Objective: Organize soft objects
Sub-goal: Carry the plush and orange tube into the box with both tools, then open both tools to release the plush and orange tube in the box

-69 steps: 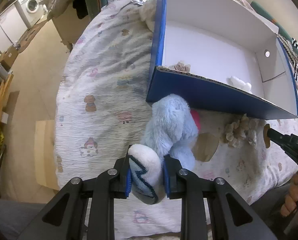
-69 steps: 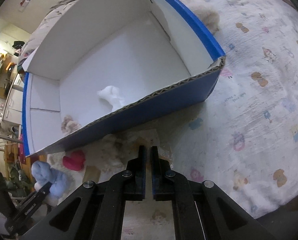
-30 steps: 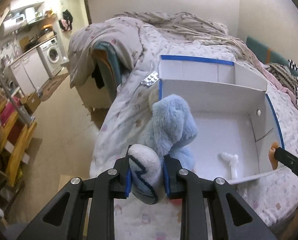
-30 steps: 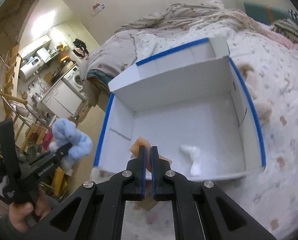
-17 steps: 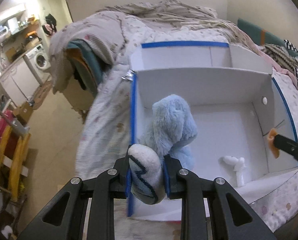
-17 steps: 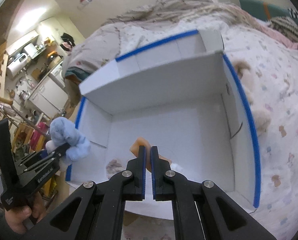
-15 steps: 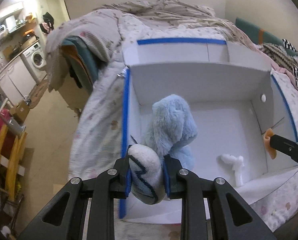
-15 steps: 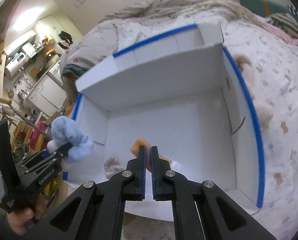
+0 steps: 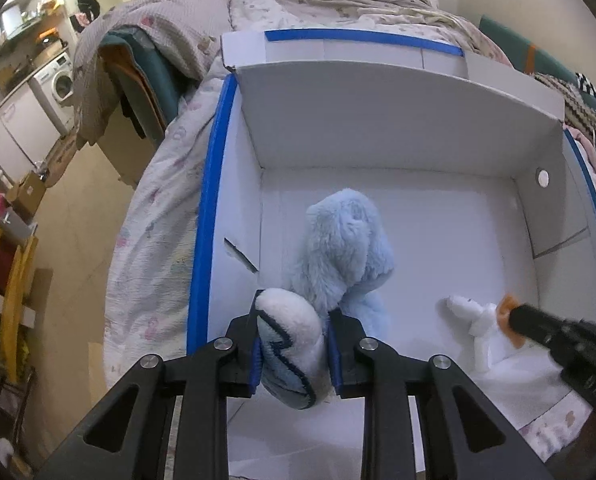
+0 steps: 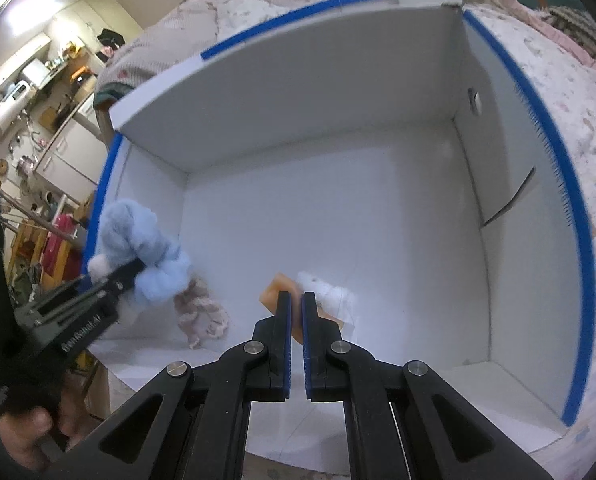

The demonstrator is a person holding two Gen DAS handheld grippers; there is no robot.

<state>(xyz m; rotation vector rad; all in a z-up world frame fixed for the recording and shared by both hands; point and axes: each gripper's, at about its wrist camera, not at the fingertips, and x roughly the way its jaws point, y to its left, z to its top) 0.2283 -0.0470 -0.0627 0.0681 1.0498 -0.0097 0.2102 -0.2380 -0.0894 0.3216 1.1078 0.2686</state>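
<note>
The blue-edged cardboard box (image 9: 213, 184) is sitting open on the bed (image 9: 153, 216), its white floor lying mostly bare toward the far wall and the right side, while its near left wall is running just beside the bed's edge with the room floor (image 9: 77, 208) dropping away on the left. The left gripper (image 9: 293, 350) is clenching the white foot of a light-blue plush toy (image 9: 346, 248), whose body is hanging over the left part of the box interior. The right gripper (image 10: 293, 316) is pinching a thin orange-tan soft piece (image 10: 279, 290) between nearly closed jaws, just above the box floor near the middle front. Inside the box, a small white plush (image 9: 474, 322) is lying touching or just beside that orange piece, and a beige knotted rope toy (image 10: 201, 316) is resting near the front left, below the blue plush.
</note>
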